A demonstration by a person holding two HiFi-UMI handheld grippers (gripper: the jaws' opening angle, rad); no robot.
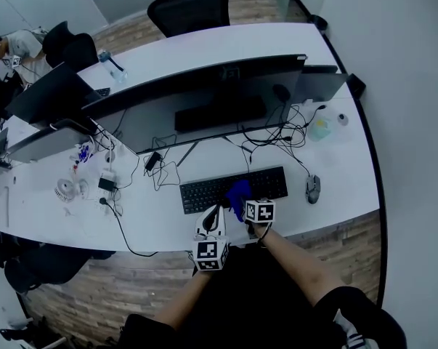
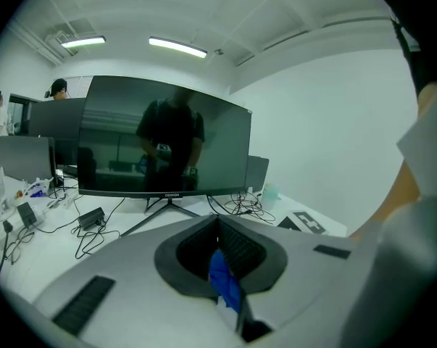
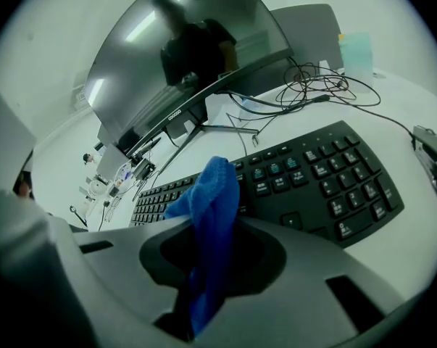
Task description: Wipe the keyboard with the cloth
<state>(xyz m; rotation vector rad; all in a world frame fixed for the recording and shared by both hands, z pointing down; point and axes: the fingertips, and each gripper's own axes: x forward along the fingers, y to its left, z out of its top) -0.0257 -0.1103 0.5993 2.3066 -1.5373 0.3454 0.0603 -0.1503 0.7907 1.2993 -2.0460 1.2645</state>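
Observation:
A black keyboard lies on the white desk in front of the monitor. A blue cloth rests bunched on the keyboard's middle. My right gripper is shut on it, and the cloth sticks out past the jaws above the keys. My left gripper sits just left of it at the keyboard's front edge, pointing at the monitor. Its jaws are closed, with a strip of the blue cloth showing in the slit between them.
A wide curved monitor stands behind the keyboard, with tangled cables at its foot. A mouse lies to the keyboard's right and a pale bottle farther back. The desk's front edge runs just below the grippers.

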